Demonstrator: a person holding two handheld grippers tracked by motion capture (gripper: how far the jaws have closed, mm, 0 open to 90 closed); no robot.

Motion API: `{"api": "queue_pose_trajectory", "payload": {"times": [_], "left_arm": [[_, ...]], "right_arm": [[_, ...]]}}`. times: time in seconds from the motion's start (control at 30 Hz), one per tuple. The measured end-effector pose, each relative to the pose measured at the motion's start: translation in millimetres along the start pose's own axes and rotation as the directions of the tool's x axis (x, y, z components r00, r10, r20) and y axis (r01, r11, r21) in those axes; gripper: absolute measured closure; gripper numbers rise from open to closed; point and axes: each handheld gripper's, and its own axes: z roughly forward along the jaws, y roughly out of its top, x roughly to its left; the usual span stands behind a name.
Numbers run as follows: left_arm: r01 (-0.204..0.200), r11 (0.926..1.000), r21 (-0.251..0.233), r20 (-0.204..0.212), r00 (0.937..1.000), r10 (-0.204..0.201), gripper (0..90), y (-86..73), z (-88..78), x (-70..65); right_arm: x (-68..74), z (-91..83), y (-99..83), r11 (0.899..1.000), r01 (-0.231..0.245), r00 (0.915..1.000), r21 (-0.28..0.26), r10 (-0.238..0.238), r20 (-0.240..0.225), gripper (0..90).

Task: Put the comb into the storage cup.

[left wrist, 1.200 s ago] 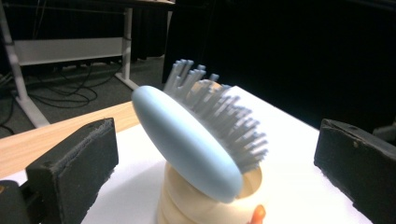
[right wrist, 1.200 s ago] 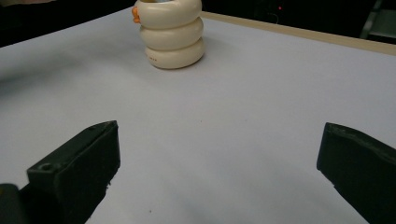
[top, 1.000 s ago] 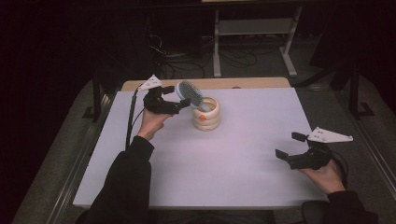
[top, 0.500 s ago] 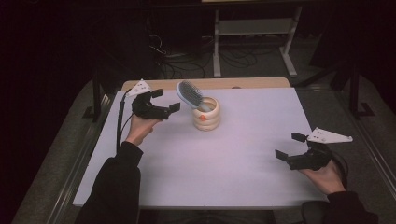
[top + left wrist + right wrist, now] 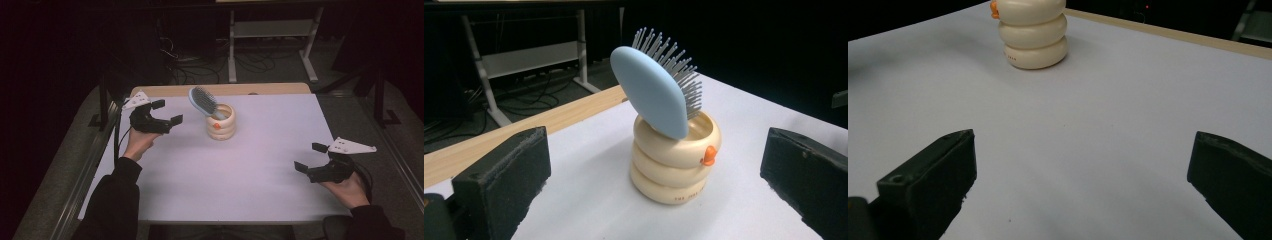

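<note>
A cream ringed cup [image 5: 221,124] [image 5: 675,161] [image 5: 1033,34] with a small orange mark stands at the table's back middle. A light blue hairbrush [image 5: 202,101] [image 5: 657,86] leans in it, head up and tilted left, bristles facing away from my left gripper. My left gripper [image 5: 167,112] [image 5: 659,172] hovers to the left of the cup, open, nothing between its jaws. Near the front right of the table my right gripper [image 5: 312,156] [image 5: 1083,175] rests low, open and empty.
The white table top [image 5: 260,165] has a wooden strip [image 5: 270,89] along its far edge. Behind the table stand a metal frame [image 5: 270,37] and cables on the floor [image 5: 190,65]. Dark rails run along both sides.
My left gripper has let go of the hairbrush and drawn back to the left; the brush now leans in the cup alone. The right gripper has stayed put.
</note>
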Motion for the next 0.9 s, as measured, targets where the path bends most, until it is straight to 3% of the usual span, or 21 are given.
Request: {"api": "queue_pose_trajectory", "payload": {"times": [0.9], "left_arm": [[0.056, 0.9979, -0.031, -0.036, 0.9977, -0.057, 0.0, -36.0, -39.5, 12.1]], "right_arm": [[0.9, 1.0, -1.0, 1.000, 0.004, 1.0000, 0.009, -0.004, 0.001, 0.0]]}}
